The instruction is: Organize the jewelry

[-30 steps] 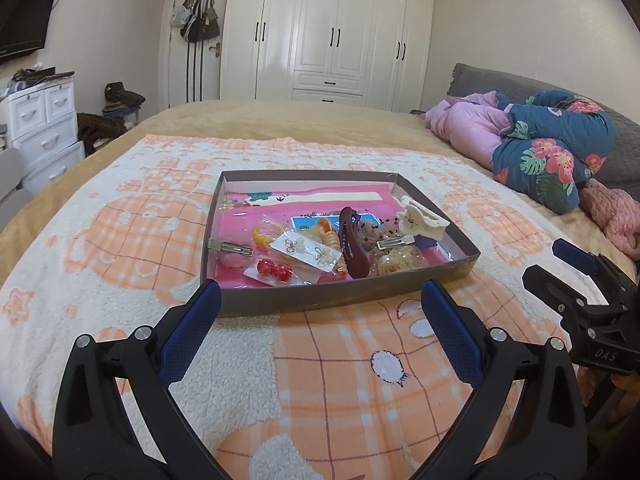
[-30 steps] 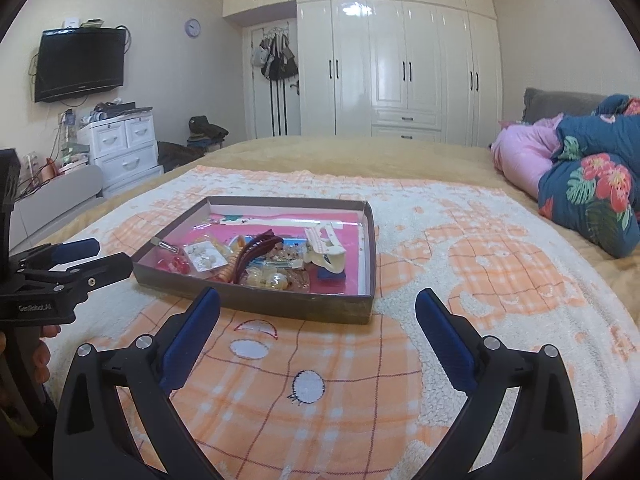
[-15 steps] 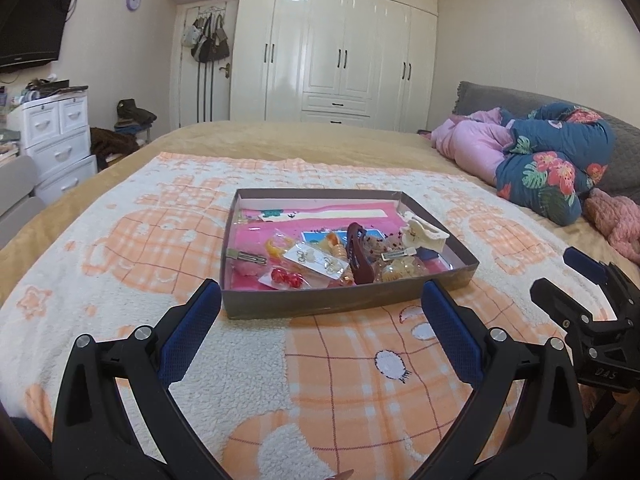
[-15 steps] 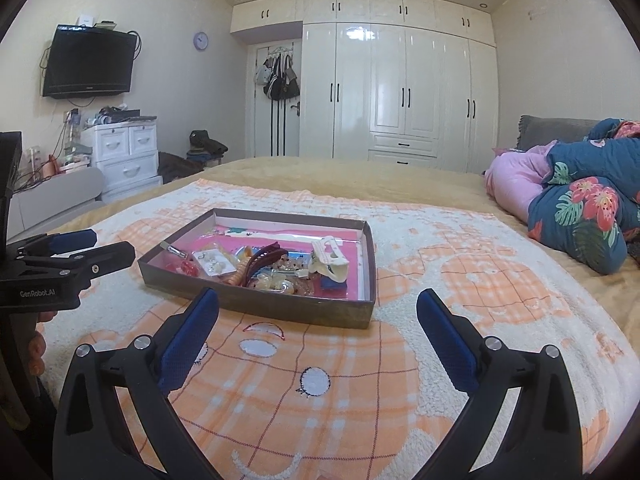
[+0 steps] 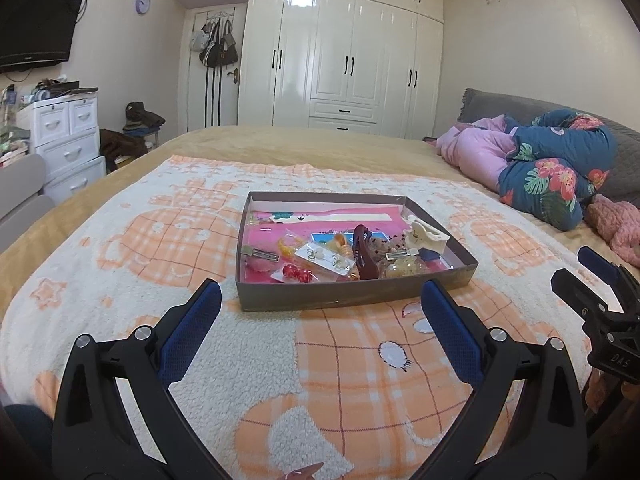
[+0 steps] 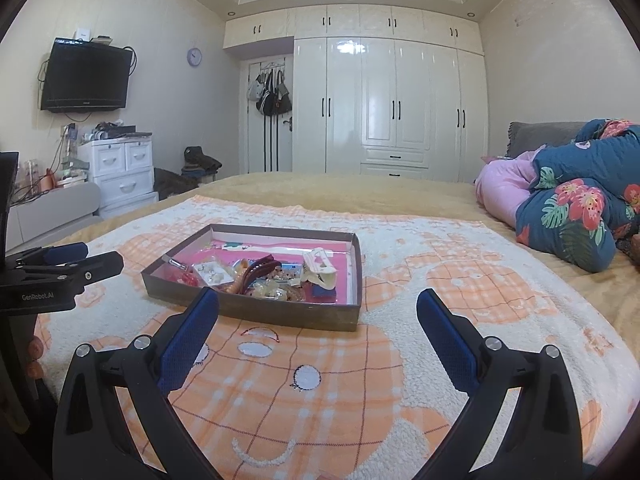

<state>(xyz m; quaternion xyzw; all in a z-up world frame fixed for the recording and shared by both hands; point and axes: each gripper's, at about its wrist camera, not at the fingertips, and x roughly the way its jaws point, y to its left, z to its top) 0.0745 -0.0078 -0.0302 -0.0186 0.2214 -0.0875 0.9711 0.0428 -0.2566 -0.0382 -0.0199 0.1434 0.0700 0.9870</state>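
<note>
A shallow brown box (image 5: 352,298) with a pink floor sits on the bed blanket; it also shows in the right wrist view (image 6: 256,312). Jumbled inside are a dark red hair claw (image 5: 364,254), a cream hair claw (image 5: 424,236), a metal hair clip (image 5: 260,255), a card of earrings (image 5: 326,260), red beads (image 5: 296,274) and other small pieces. My left gripper (image 5: 320,322) is open and empty, short of the box's near wall. My right gripper (image 6: 318,324) is open and empty, near the box's right front corner.
The box rests on a cream and orange plaid blanket (image 5: 360,380) over a tan bedspread. Folded pink and floral quilts (image 5: 540,168) lie at the right. A white drawer unit (image 6: 120,172), wardrobe (image 6: 392,108) and wall TV (image 6: 86,76) stand beyond the bed.
Both grippers have pulled back and tilted up, so the box looks smaller and farther and more of the room shows. Both stay open and empty.
</note>
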